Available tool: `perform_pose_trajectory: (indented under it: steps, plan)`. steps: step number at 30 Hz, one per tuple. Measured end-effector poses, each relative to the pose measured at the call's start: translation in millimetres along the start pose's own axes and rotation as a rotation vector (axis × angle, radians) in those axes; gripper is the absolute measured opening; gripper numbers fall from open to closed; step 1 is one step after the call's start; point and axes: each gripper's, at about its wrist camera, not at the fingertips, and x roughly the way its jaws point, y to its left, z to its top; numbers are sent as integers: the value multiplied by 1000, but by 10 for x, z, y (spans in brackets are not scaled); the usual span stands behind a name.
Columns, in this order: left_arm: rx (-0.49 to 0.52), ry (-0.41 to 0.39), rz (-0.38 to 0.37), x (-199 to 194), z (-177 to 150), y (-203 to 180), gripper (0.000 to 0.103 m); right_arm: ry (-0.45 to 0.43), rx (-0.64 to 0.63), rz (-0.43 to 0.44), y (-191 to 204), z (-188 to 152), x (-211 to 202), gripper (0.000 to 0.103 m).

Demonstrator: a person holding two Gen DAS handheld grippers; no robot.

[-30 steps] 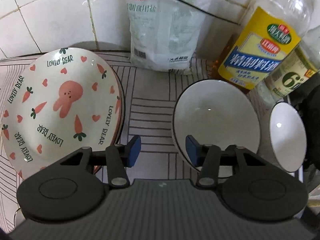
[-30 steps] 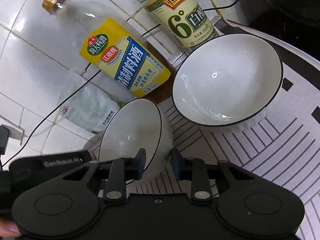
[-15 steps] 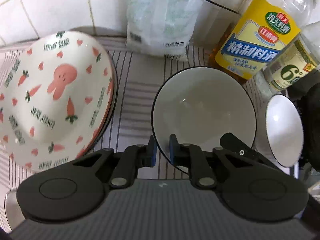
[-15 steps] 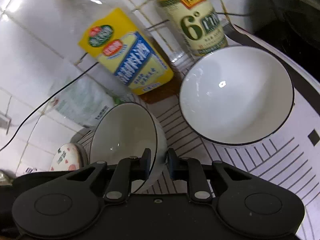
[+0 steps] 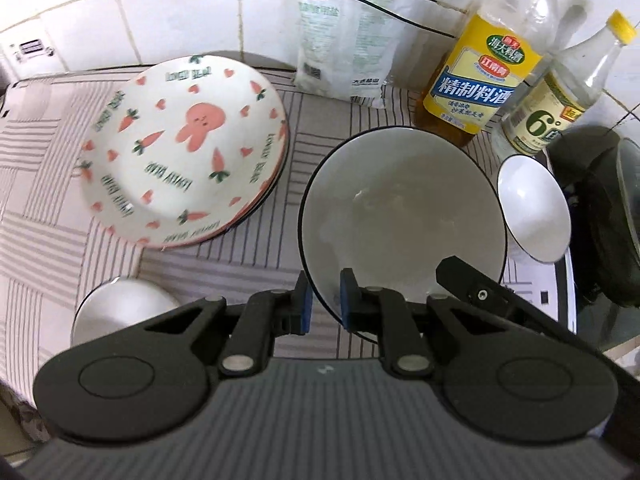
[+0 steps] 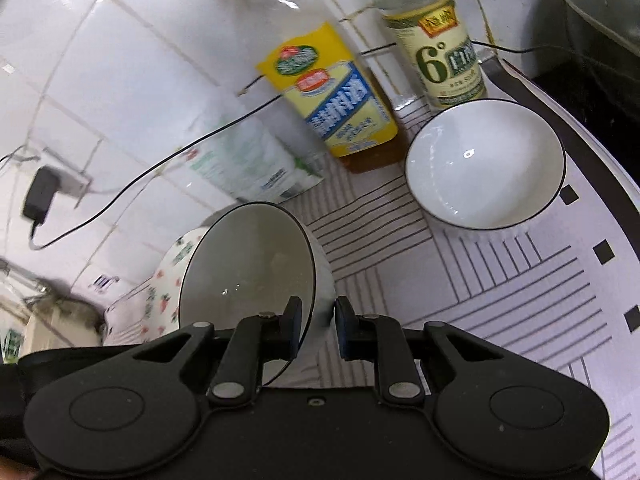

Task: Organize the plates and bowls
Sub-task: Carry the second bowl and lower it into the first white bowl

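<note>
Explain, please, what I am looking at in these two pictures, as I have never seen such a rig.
There is no robot here: a person holds a two-finger clamp in each hand, each with a camera looking along its fingers. One picture comes from the left gripper, the other from the right gripper. Both seem to pinch the rim of the same tilted white bowl. On the striped mat lie stacked bunny plates, a second white bowl and a small bowl. Two bottles and a bag stand by the wall.
</note>
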Motion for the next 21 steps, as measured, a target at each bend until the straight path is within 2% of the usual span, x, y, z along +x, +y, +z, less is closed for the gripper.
perform_pose_trajectory:
  steps: [4,10,15,21]
  plan:
    - [-38,-5,-16,-162,-116,90,13,10,-25,31,78,-86,-182,23]
    - [-73,-27,11,-400,-323,222,13,41,-69,96,162,-204,-282,23]
    - [-91,-40,22,-597,-500,351,13,59,-136,117,315,-341,-400,23]
    - [-85,-73,78,-814,-800,502,13,93,-220,140,503,-543,-519,23]
